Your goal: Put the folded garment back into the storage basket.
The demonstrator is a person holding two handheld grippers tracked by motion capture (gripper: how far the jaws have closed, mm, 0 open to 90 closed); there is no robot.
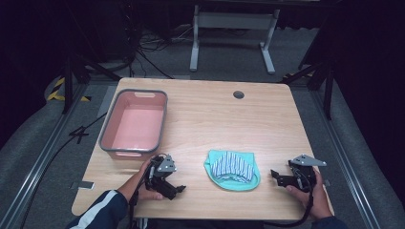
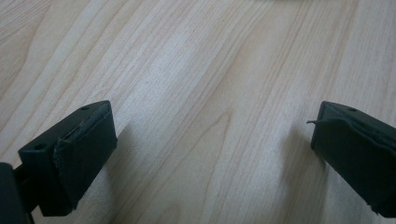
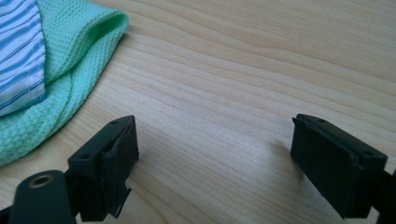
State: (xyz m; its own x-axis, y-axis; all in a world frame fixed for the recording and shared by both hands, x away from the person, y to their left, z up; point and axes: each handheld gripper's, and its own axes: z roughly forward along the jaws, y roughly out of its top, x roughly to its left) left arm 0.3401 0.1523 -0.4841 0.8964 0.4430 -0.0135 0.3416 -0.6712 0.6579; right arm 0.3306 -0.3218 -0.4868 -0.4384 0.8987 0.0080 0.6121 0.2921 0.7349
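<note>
Both grippers gape over bare table, the cloth between them.

Our left gripper (image 1: 177, 189) and right gripper (image 1: 275, 175) hold nothing, jaws wide. The cloth (image 1: 232, 169), green knit around a striped piece, looks soft, light and floppy; we'd pinch its rolled edge. It lies flat, longer across the table (image 1: 215, 114).

We see two black grippers: the left gripper (image 1: 177, 189) and right gripper (image 1: 275, 176) each carry a grey three-cornered plate on top and a black cable trailing off. Their blocky jaws have small screw holes. The left sleeve (image 1: 98, 211) is dark blue with white stripes.
</note>
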